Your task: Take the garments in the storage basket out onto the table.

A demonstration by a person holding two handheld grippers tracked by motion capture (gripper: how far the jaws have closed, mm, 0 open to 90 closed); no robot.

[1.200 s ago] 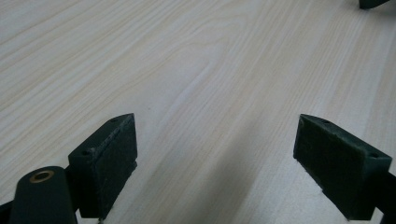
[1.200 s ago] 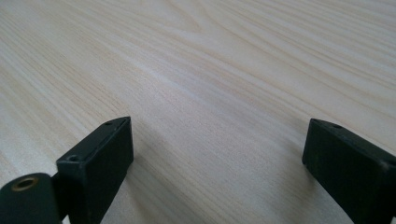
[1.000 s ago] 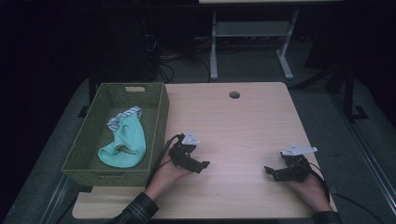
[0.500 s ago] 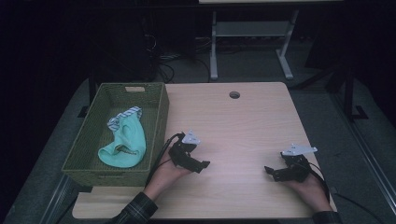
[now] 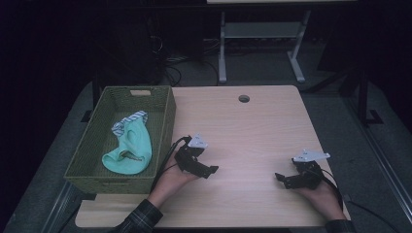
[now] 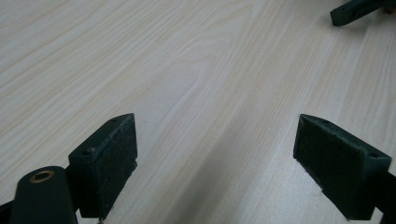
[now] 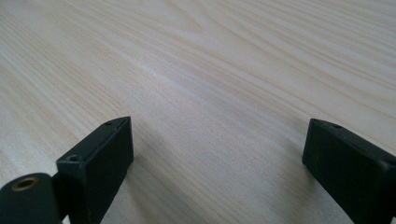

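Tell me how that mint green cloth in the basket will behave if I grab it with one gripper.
The mint cloth lies crumpled in the woven basket, so it is probably floppy and will drape and sag. It looks light. It seems unlikely to slip from padded jaws.

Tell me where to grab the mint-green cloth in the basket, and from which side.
Take the mint-green cloth at its bunched middle, coming straight down from above: the green basket walls block side approaches. The left tongs, open, are nearer.

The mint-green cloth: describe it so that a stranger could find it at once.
Start at the wooden table and look to its left edge, where a green woven basket stands. The mint-green cloth lies crumpled inside it, with a striped band at its far end.
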